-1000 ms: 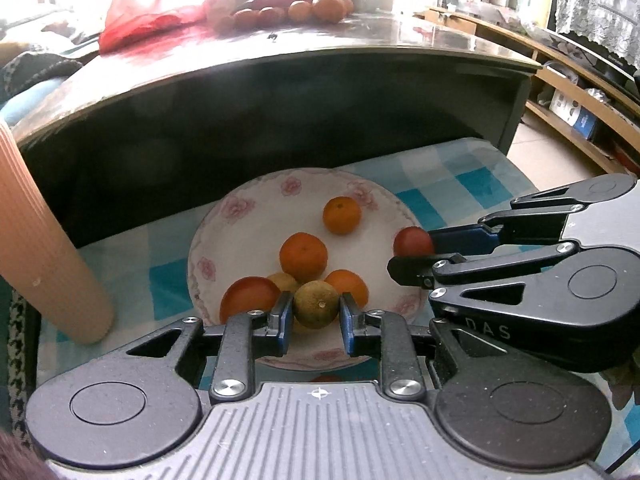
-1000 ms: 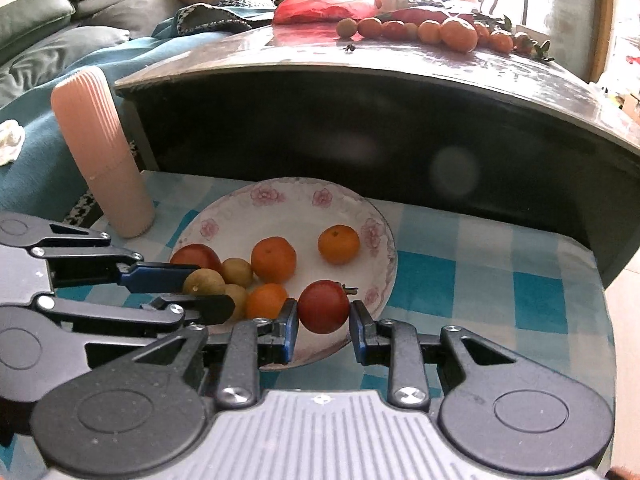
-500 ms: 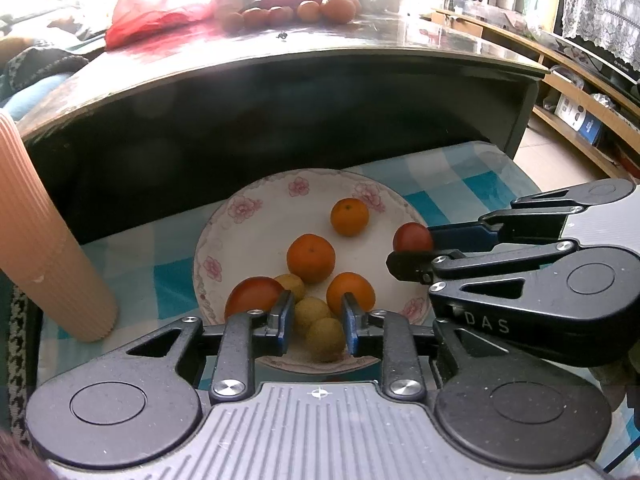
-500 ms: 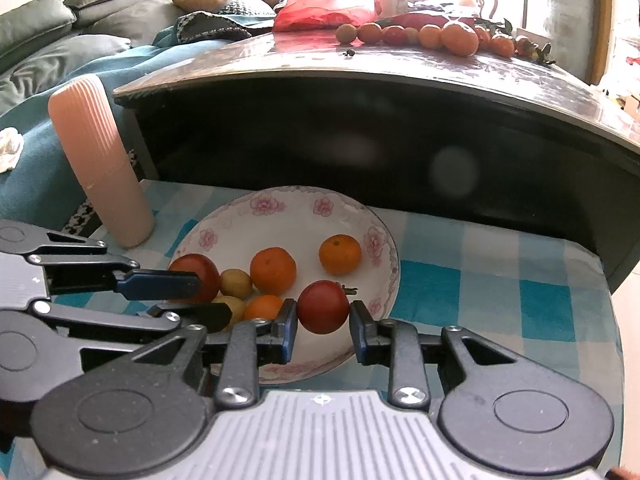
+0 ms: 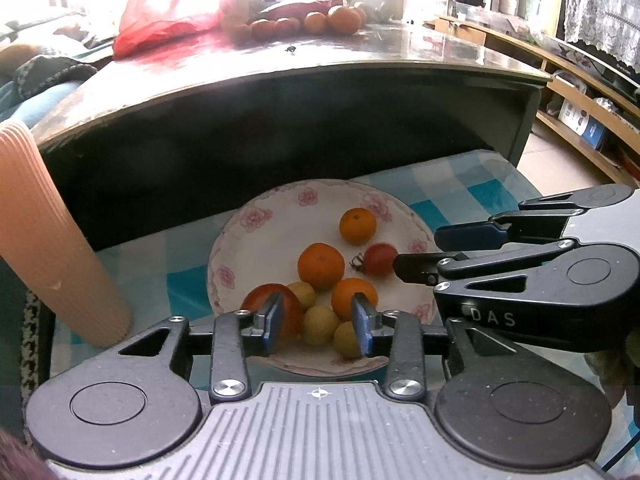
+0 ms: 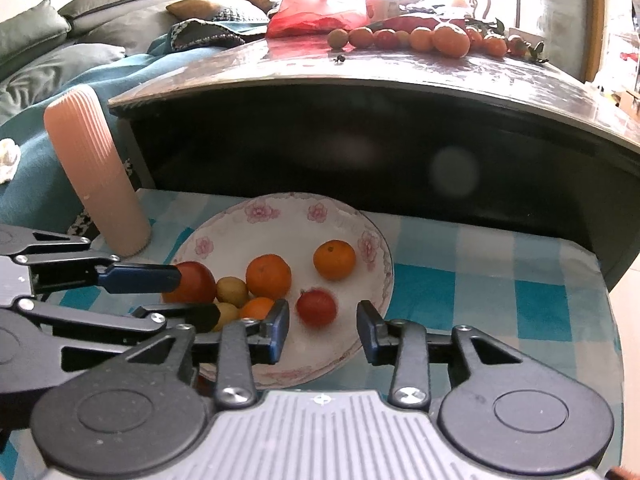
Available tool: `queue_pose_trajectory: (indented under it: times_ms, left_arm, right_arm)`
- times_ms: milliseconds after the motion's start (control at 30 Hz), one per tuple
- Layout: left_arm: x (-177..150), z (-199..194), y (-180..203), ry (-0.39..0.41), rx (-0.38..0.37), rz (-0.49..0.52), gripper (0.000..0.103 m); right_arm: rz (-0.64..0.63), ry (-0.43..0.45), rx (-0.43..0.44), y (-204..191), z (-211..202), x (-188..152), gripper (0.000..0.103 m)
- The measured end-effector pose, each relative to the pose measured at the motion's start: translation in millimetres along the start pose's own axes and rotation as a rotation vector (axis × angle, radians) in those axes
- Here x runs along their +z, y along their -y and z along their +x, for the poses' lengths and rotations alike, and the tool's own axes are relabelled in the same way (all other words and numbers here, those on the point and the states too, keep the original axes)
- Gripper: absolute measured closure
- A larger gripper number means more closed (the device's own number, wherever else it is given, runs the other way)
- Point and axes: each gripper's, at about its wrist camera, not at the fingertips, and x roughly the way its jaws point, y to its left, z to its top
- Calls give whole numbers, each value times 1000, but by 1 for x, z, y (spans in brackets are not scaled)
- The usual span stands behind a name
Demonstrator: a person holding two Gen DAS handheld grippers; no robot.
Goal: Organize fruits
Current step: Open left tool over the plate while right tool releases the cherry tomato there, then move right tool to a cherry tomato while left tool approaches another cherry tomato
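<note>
- Checked blue cloth (image 5: 460, 184) w/ floral plate (image 5: 256, 216), left wrist view: left gripper (image 5: 319, 322) spread wide over yellow fruits (image 5: 320, 325), nothing held.
- Right wrist view: right gripper (image 6: 322, 330) wide too, empty; red tomato (image 6: 316, 307) sits on plate betw fingers.

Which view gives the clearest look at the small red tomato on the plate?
The right wrist view: the small red tomato lies unobstructed on the plate, ahead of the open right gripper. In the left wrist view it is smaller, off to the side, partly hidden by the right gripper's fingers.
</note>
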Motion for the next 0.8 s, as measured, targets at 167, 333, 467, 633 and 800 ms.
queue_pose_trajectory:
  times_ms: [167,333,467,633,800]
  left_arm:
    - [0,-3,-1,6,-1,6,56]
    - [-1,-10,1,12,-12,19,54]
    - [-8,-20,3,12,-25,42,51]
    - [-20,-30,2,-7,-34,67,50]
    - [-35,-40,-1,-45,-36,88,50]
  right_arm:
    - [-6,8,-2,-2,-3,1,51]
    - [-16,4,0,-4,-9,-1,51]
    - [-36,-17,11,-9,-16,-7,51]
    - [-48,-59,19,-13,-28,-25,51]
    - [-63,-91,50,-25,-38,-41,51]
